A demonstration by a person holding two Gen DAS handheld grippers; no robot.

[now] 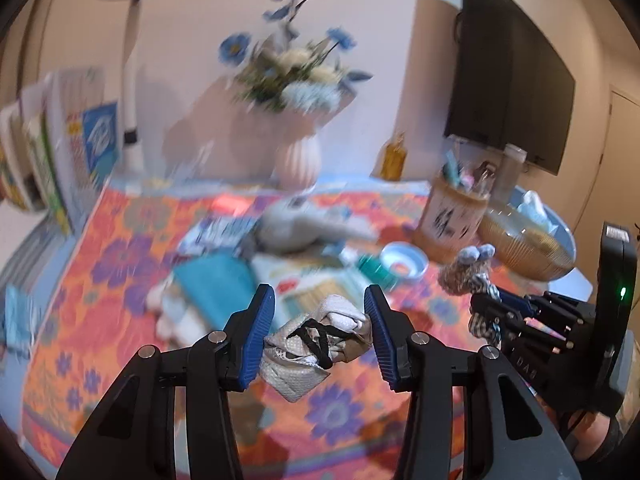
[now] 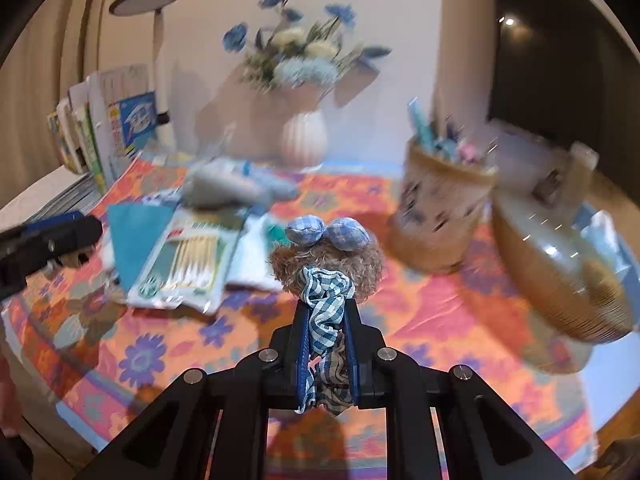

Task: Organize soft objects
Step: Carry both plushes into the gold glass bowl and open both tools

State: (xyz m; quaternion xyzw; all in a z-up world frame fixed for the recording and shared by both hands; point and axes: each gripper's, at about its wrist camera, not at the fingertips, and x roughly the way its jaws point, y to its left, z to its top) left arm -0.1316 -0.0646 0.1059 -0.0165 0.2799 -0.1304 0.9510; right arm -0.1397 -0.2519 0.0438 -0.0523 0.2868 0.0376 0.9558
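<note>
Two grippers up over the flowery orange tablecloth (image 2: 432, 320) right now, both with something soft in them. The left gripper (image 1: 320, 320) has a crumpled whitish cloth bundle (image 1: 316, 340) with a black cord across it sitting between its blue pads (image 1: 256, 332). The left pad is pressed into it and the right one touches its edge, and the bundle hangs clear of the cloth, so it looks held, with the fingers about medium width.

The right gripper (image 2: 326, 340) is squeezed almost all the way together on a blue-and-white checked fabric strip (image 2: 326, 312). That strip belongs to a small fuzzy brown plush toy (image 2: 326, 260) with two blue gingham ears on top, which sticks out past the fingertips. From the left wrist view you can see the same toy (image 1: 466, 272) out to the right of the bundle, lifted above the tablecloth.

Everything else relative to the plush toy: a packet of cotton swabs (image 2: 184, 268) lies flat to its left on the cloth, with a teal cloth (image 2: 136, 232) just beyond that. A grey soft toy (image 2: 232, 188) lies behind, further back on the table, too blurred to make out properly. To the toy's right stands a woven pen holder (image 2: 440, 216), and further right a ribbed glass bowl (image 2: 560, 272). Behind them all, a white vase with blue flowers (image 2: 304, 140).
</note>
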